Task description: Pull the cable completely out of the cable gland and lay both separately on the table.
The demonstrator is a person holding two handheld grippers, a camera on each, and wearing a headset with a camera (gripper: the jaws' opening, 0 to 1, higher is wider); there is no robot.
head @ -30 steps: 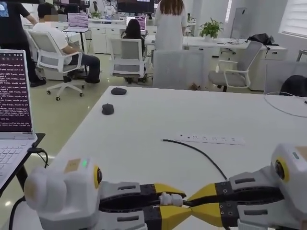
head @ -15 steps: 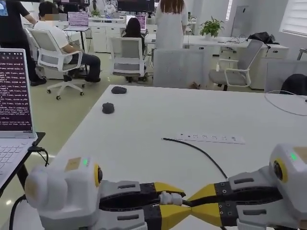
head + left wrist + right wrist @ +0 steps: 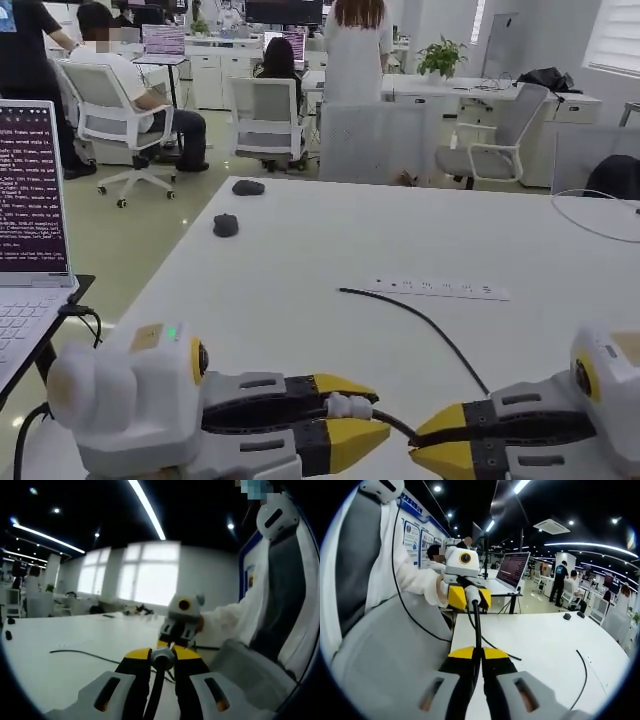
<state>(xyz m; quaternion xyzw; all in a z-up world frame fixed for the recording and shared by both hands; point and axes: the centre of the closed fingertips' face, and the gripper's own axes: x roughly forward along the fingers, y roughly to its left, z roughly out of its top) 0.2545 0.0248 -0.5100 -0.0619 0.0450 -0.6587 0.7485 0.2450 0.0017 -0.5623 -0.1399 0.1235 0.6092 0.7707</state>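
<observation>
Text lines cover the laptop screen [image 3: 30, 190] and the wall posters [image 3: 412, 535], but none is legible

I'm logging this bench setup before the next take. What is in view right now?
table: one, white, under the work
cable: one, black, runs from the gland through the right gripper and on across the table
cable gland: one, pale grey, on the cable's end, in the left gripper
power strip: one, white, flat on the table mid-way back
computer mice: two, dark, far left part of the table
laptop: one, screen lit, on a stand left of the table
office chairs: at least three, white and grey, beyond the table
left gripper: one, yellow and black, shut on the cable gland
right gripper: one, yellow and black, shut on the cable
</observation>
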